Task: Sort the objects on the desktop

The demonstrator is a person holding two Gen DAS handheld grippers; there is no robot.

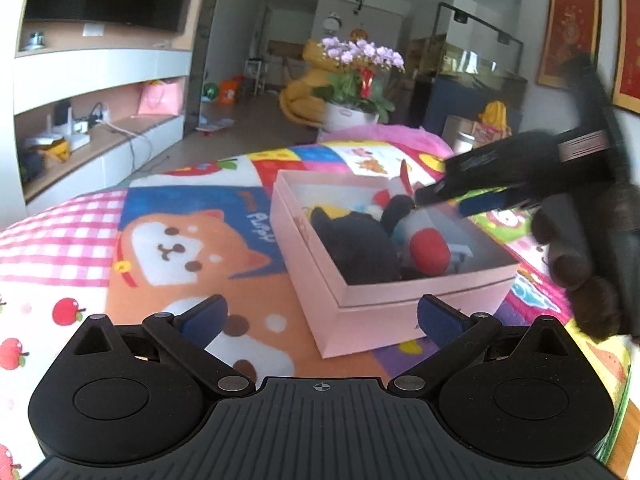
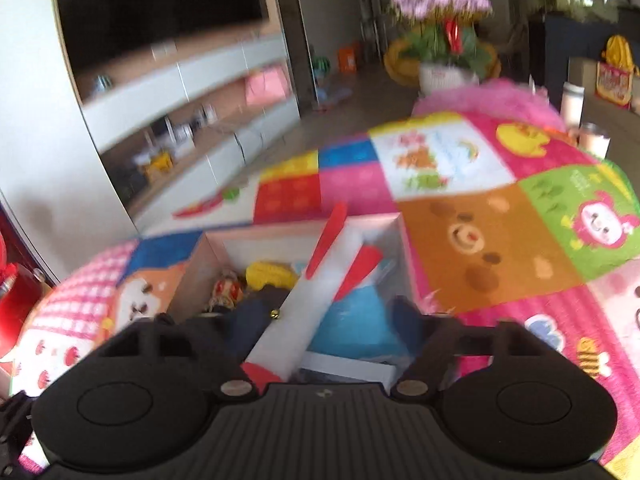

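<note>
The pink box (image 1: 384,300), mid-frame, already holds several toys; blanket (image 1: 180,208) looks cleared. Left gripper (image 1: 320,316) wide, empty; right gripper (image 2: 320,320) part-open over the white toy (image 2: 296,312), grip unclear.

- The pink box (image 1: 384,300) looked like smooth matt cardboard.
- The blanket (image 1: 168,240) was soft printed fleece cloth.
- The black plush toy (image 1: 352,244) looked fuzzy.
- The left gripper (image 1: 320,316) was matt black plastic, ribbed.

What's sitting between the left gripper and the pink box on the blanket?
Nothing: in the left wrist view only bare cartoon-print blanket lies between the open left gripper and the near wall of the pink cardboard box.
</note>
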